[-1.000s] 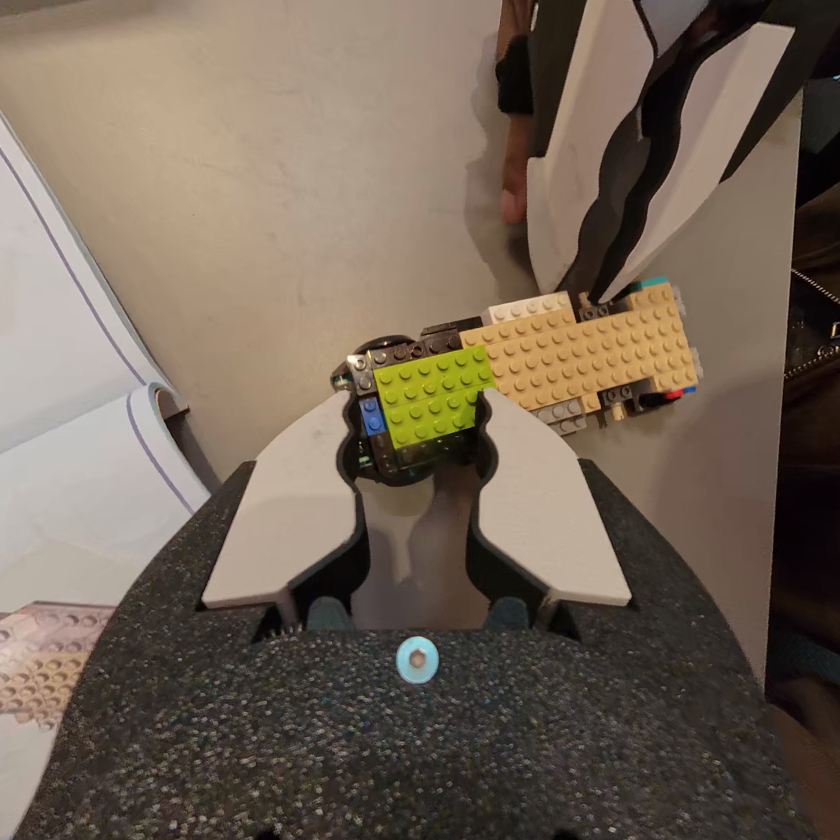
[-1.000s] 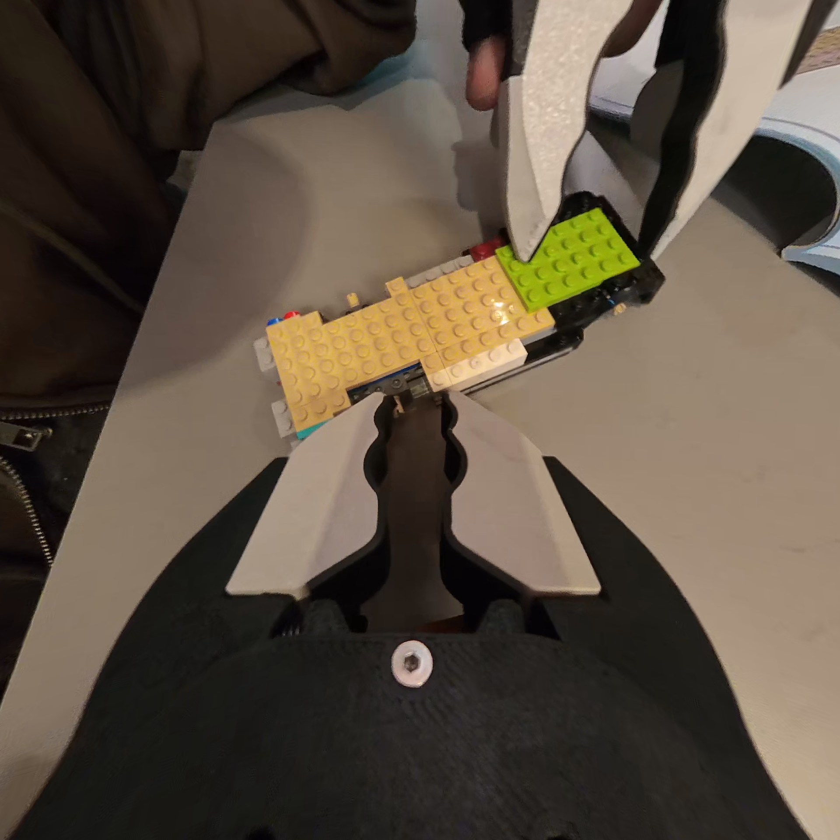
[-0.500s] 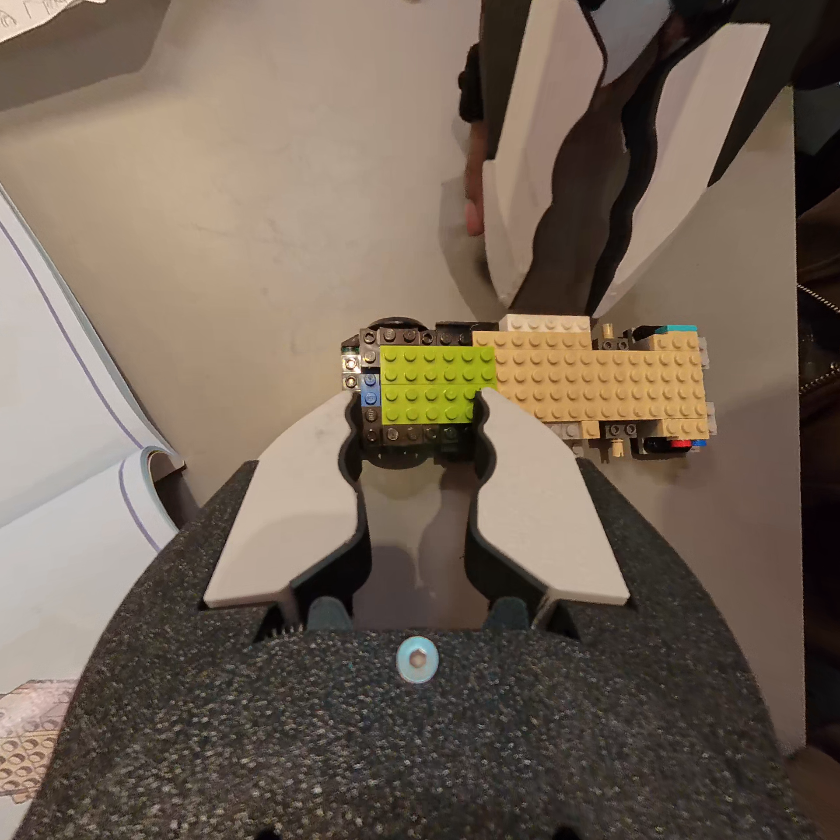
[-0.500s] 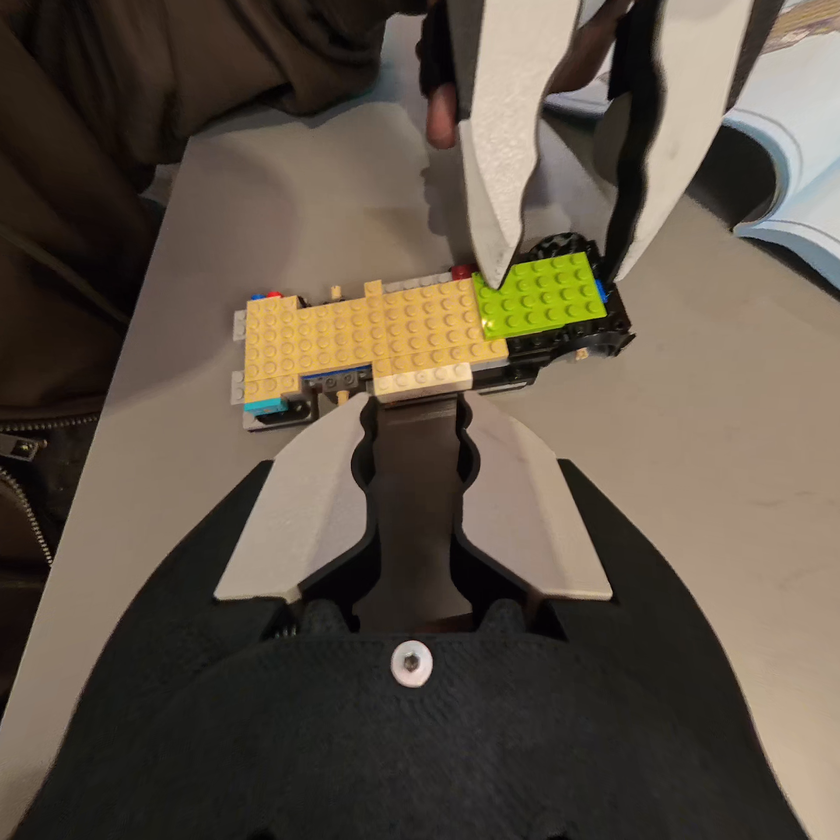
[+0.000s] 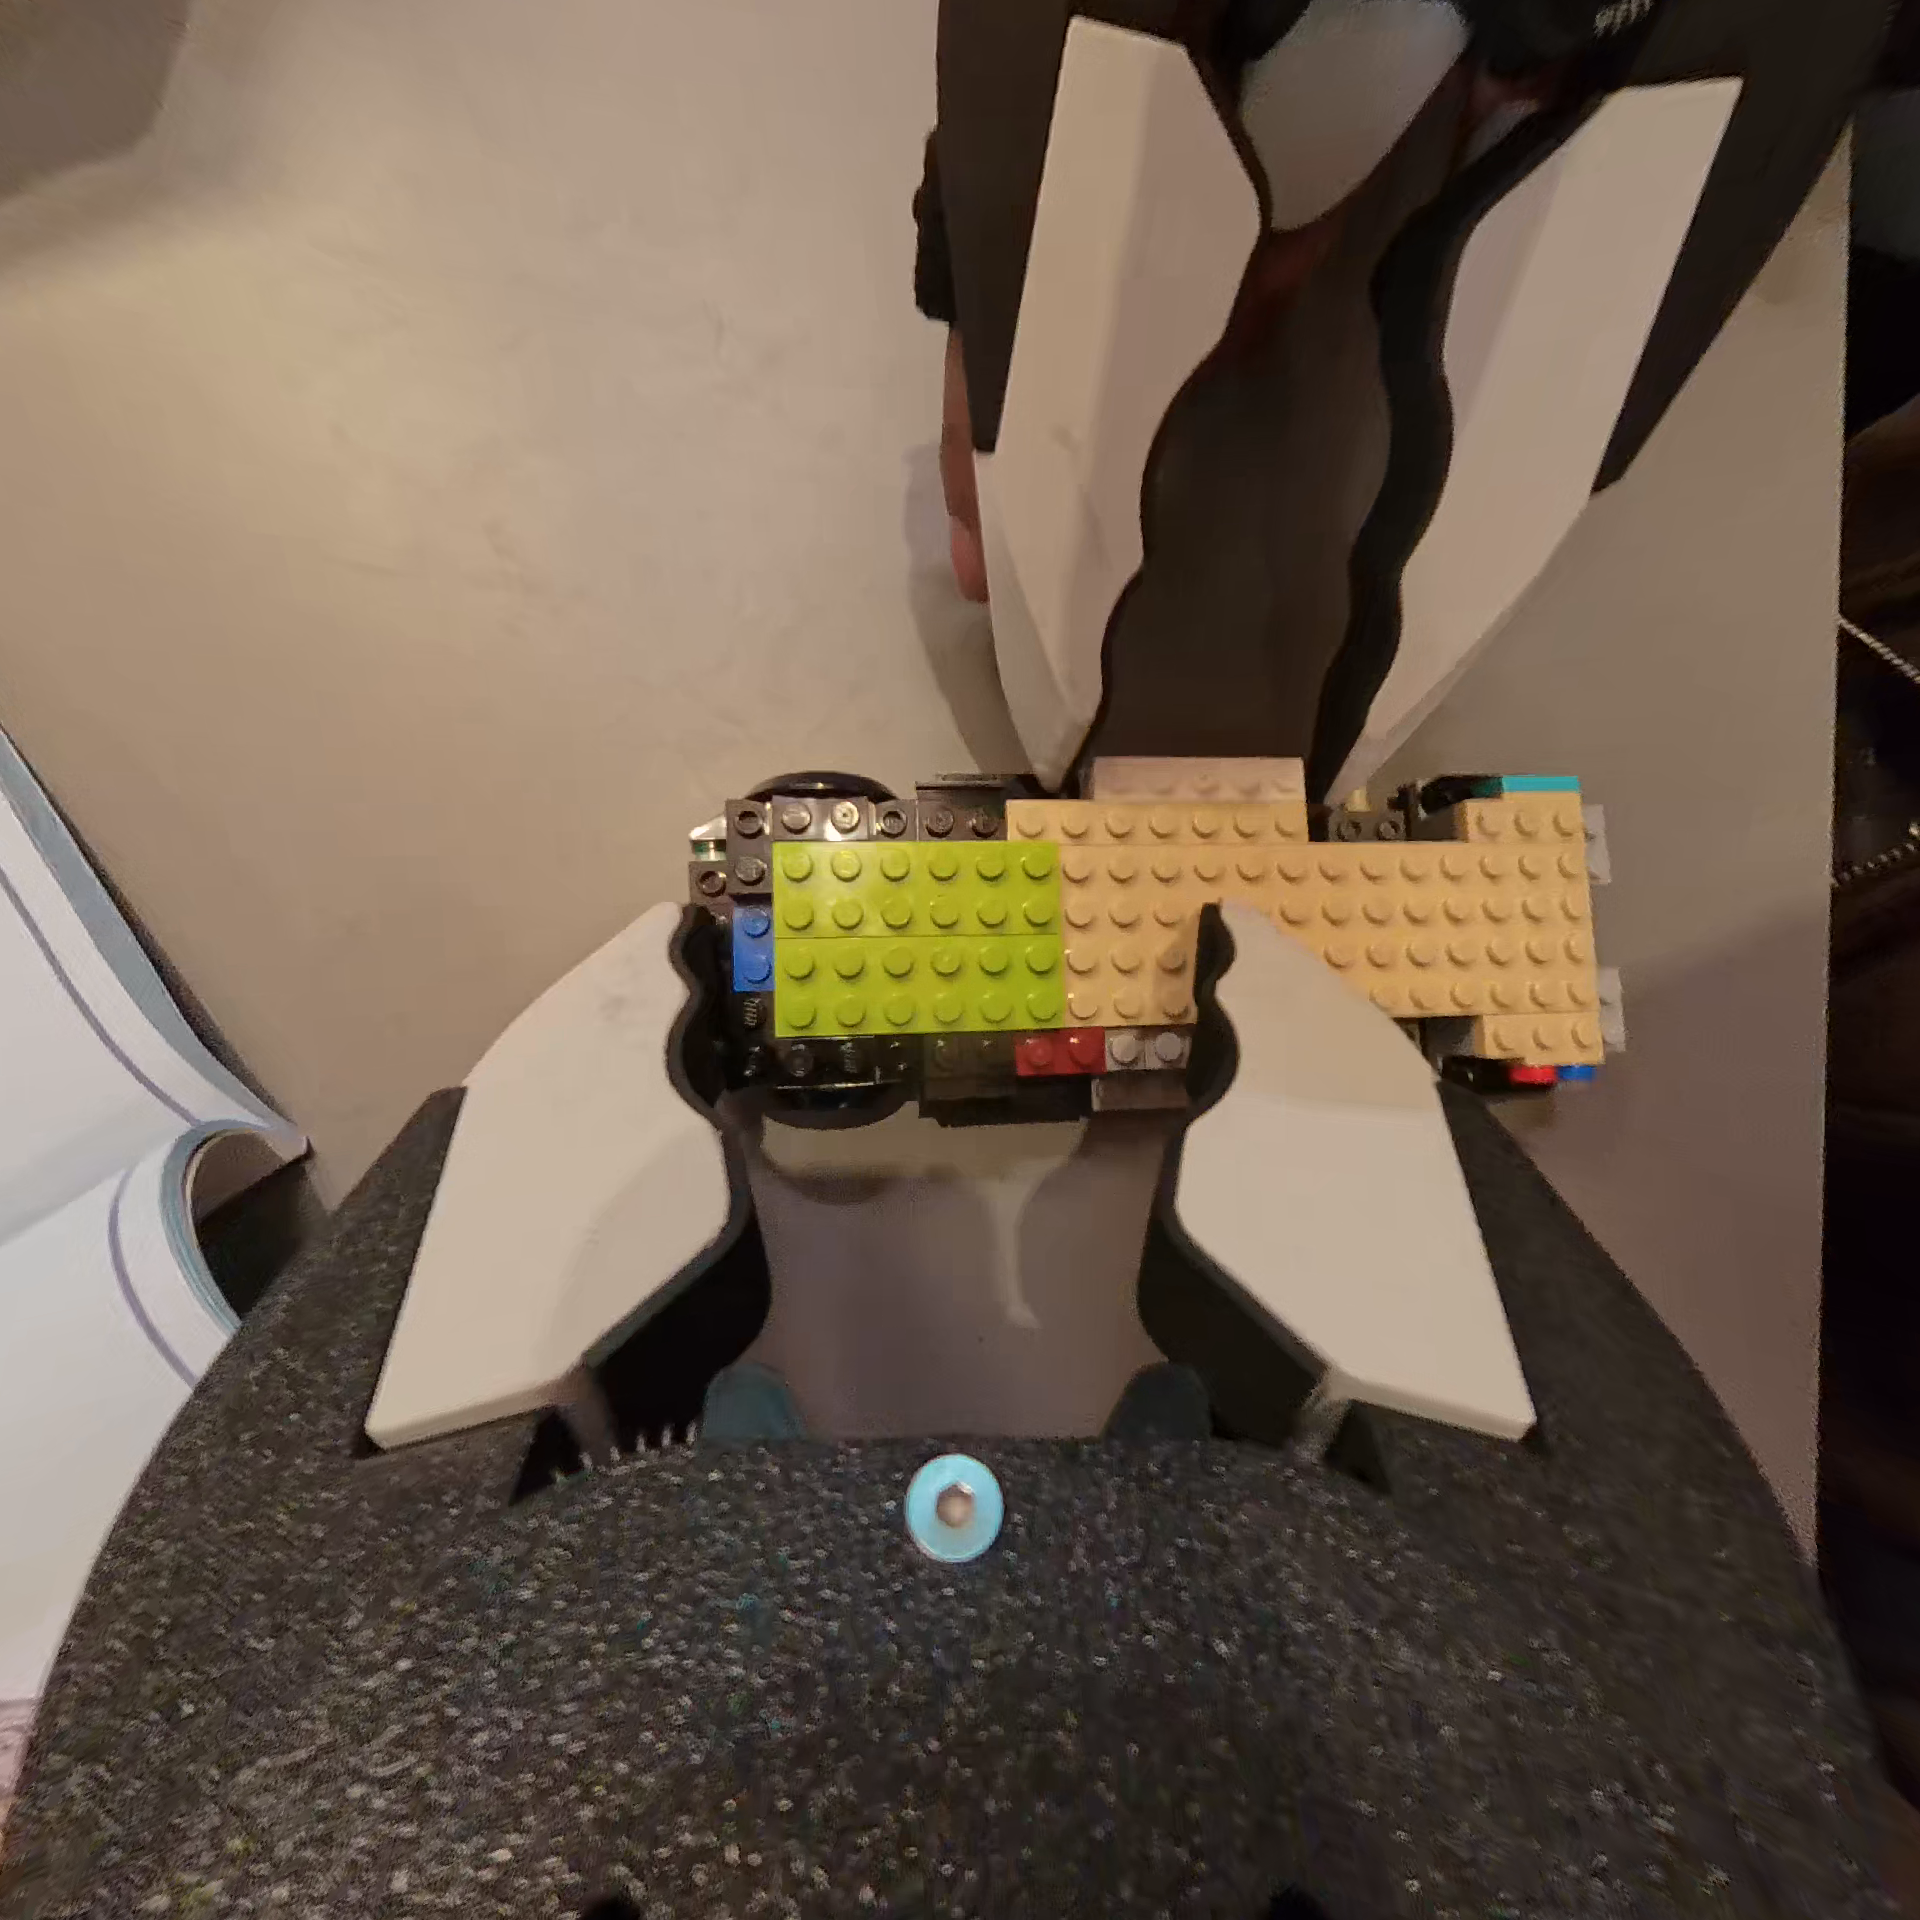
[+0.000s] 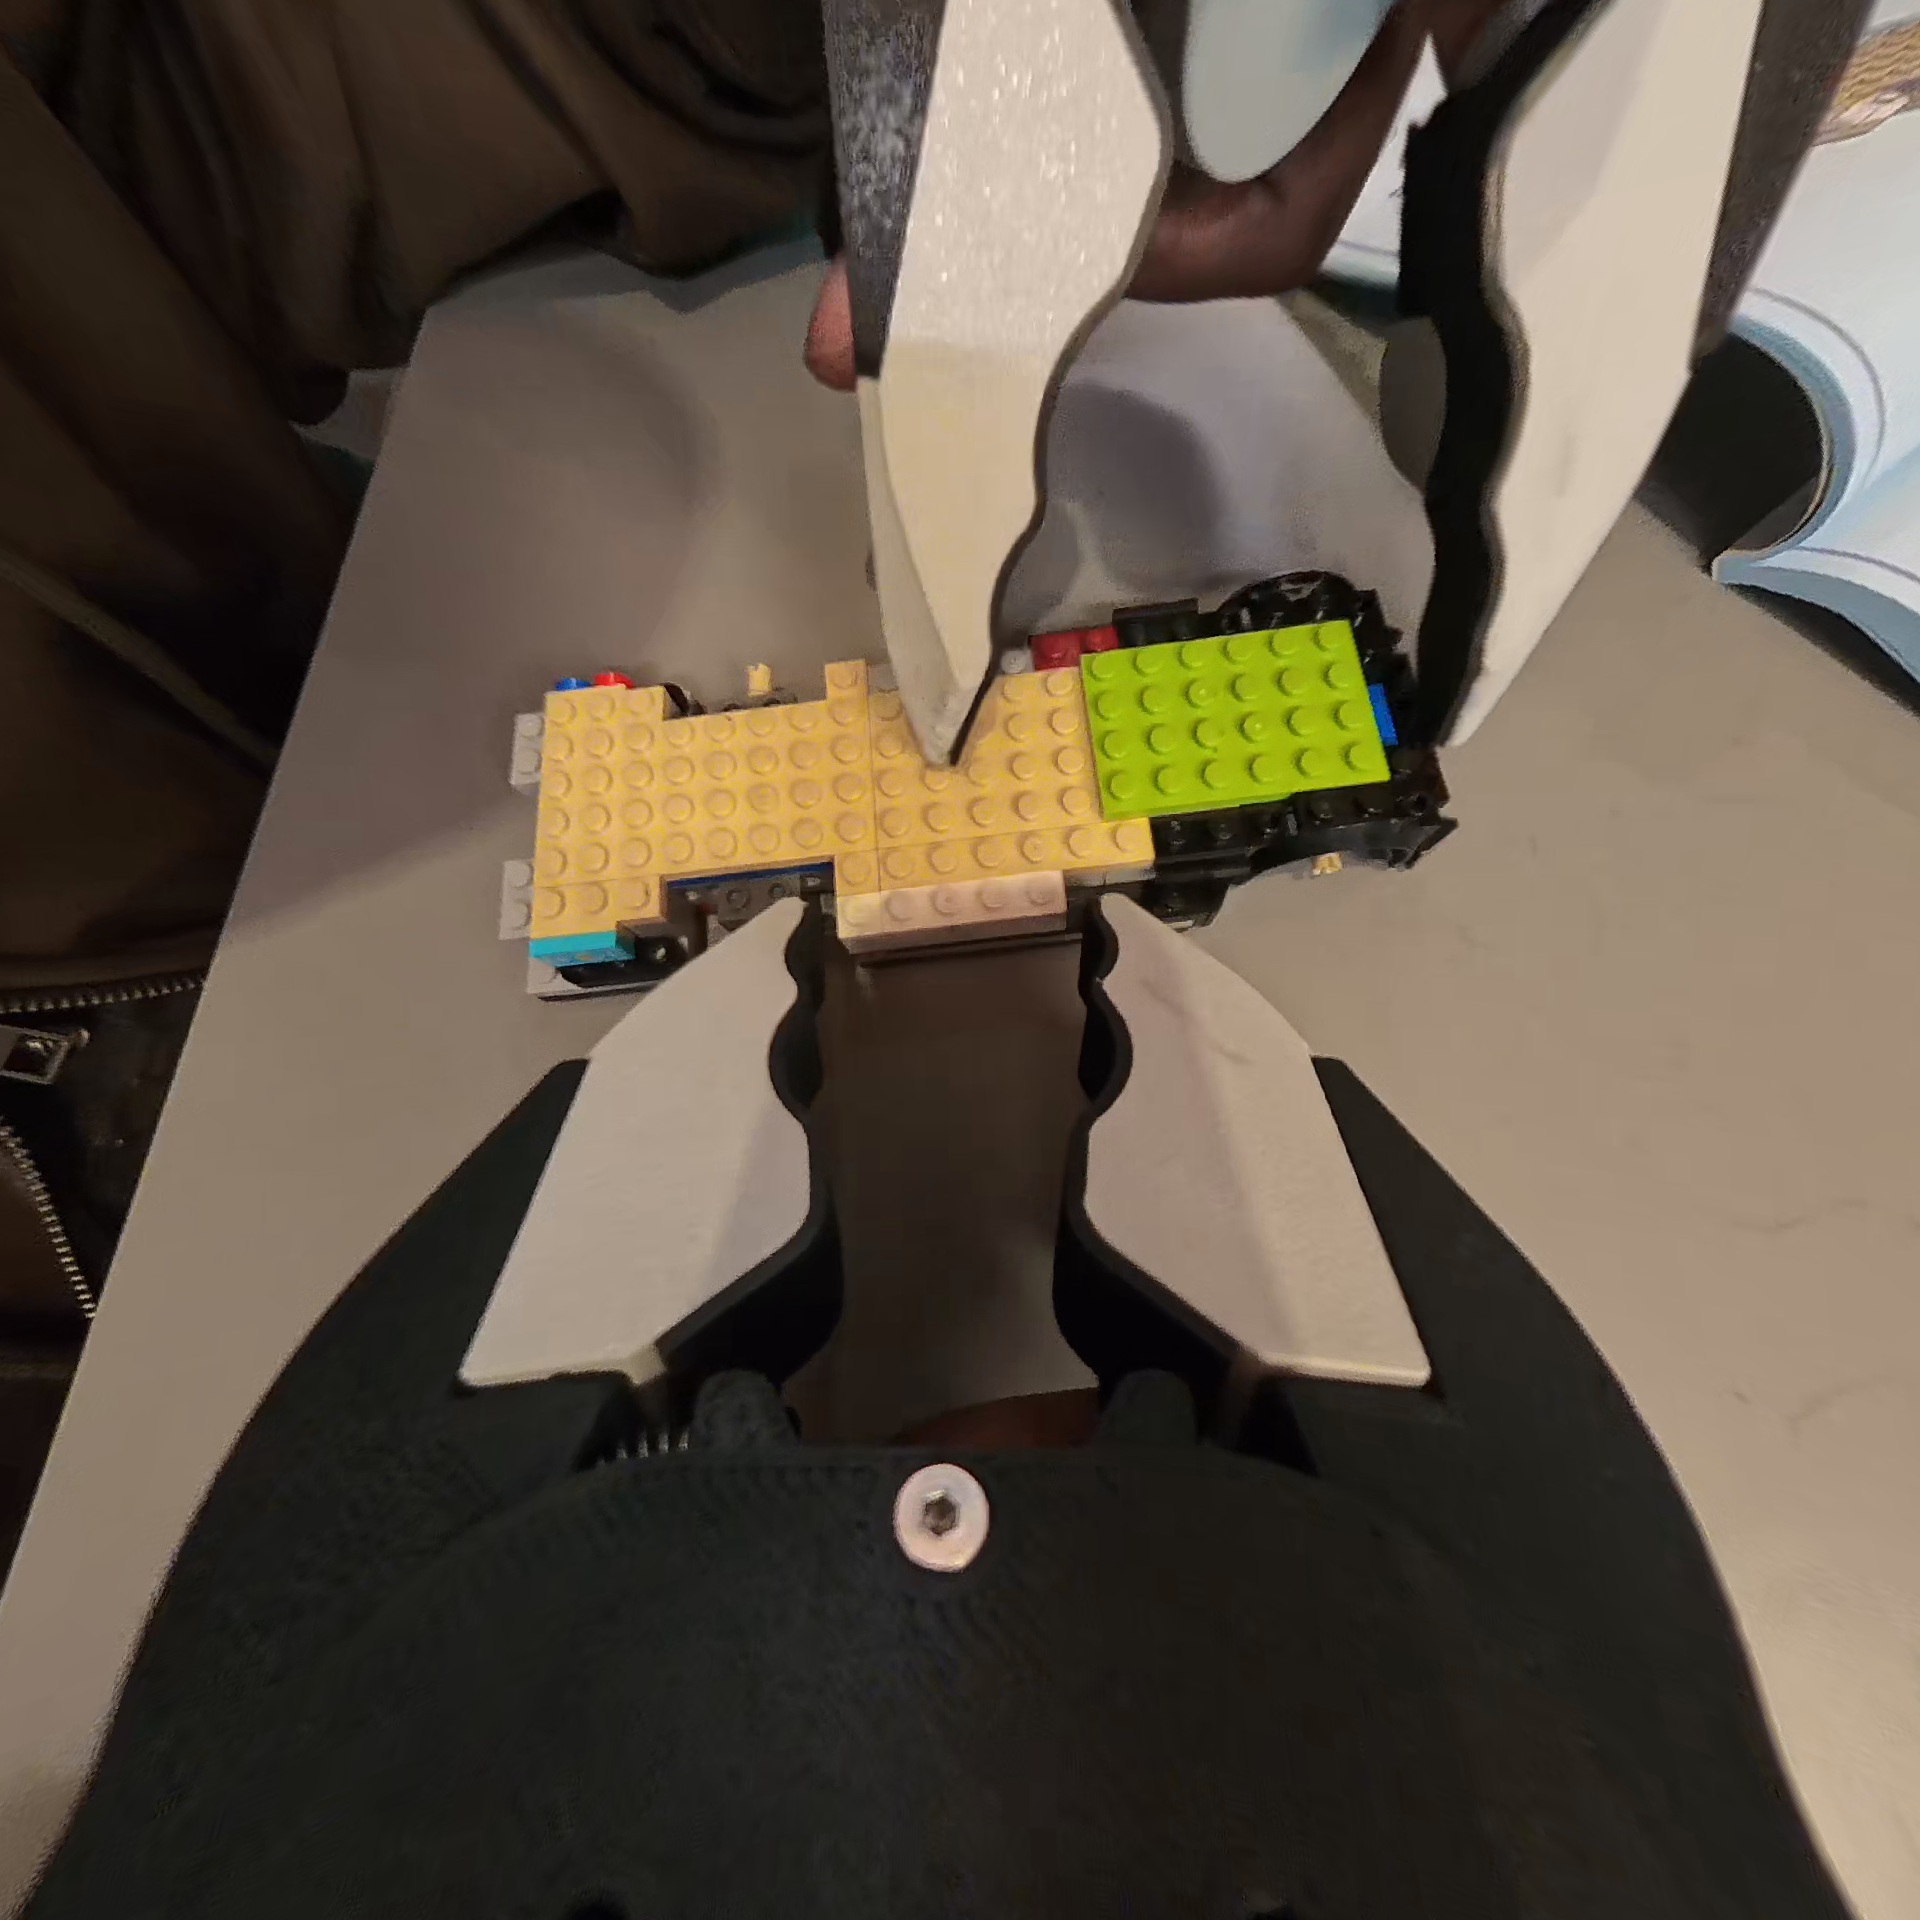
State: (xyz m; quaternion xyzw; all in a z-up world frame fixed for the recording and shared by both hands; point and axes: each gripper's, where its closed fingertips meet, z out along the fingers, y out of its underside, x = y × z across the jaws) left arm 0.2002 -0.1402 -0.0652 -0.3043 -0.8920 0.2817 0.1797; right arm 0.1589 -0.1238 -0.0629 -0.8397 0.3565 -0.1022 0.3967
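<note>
A long brick model [image 5: 1330, 935] lies flat on the grey table [image 5: 416, 520]. It has tan plates, a lime green plate [image 5: 914, 956] at one end and black bricks beneath. My left gripper [image 5: 945, 935] is open wide across the green end. One finger [image 5: 623, 1018] stands off the model's end and the other [image 5: 1278, 997] is over the tan plate. It also shows in the right wrist view [image 6: 1195, 738], with one tip on the tan studs. My right gripper [image 6: 945, 925] is open, and its tips flank a white brick [image 6: 956, 904] on the model's near side without clamping it.
An open booklet [image 5: 83, 1143] lies to the left of my left gripper and shows again in the right wrist view [image 6: 1849, 499]. The table edge [image 5: 1839, 623] runs close past the model's tan end. A person's dark jacket [image 6: 156, 520] lies beyond that edge.
My left gripper was shut on the green end and has opened wide, letting it go. The model went from tilted to level. My right gripper's jaws widened at the white brick.
</note>
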